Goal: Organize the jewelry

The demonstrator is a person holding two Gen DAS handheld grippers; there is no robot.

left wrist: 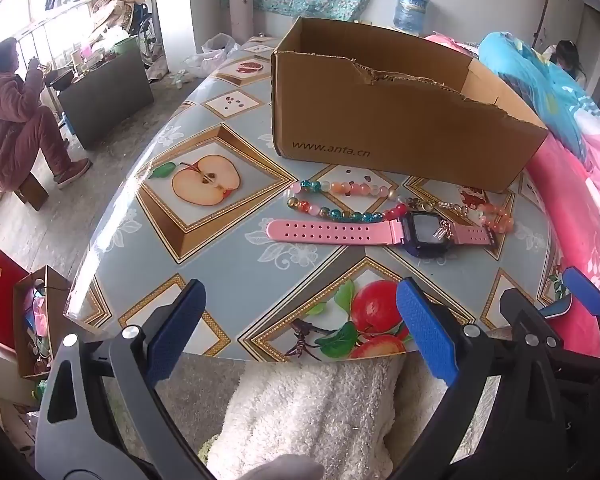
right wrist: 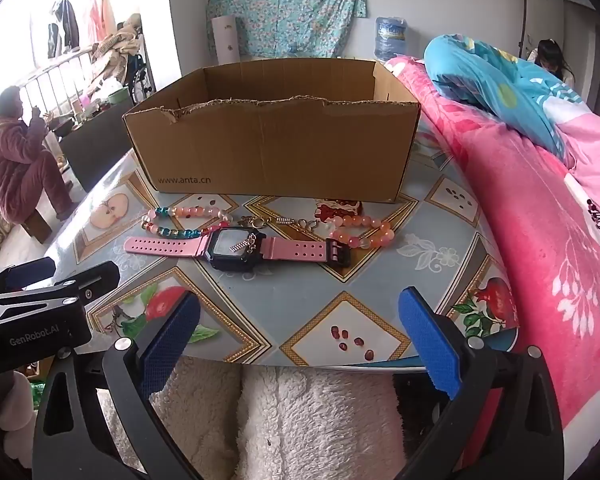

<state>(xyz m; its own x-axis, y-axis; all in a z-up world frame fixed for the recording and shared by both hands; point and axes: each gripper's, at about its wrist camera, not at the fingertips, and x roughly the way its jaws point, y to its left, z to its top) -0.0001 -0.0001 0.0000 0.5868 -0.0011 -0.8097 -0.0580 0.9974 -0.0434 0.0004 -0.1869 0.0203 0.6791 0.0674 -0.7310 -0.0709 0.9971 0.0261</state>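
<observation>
Cardboard box (right wrist: 276, 152) reads "www.anta.cn"; left tool (right wrist: 40, 316) reads "GenRobot.AI".

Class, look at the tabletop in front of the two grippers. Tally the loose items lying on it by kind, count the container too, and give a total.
Beaded bracelets: 2, one multicoloured and one peach-pink
Metal chain: 1, trailing onto the watch face
Pink-strapped watch: 1
Cardboard box: 1
Total: 5
</observation>
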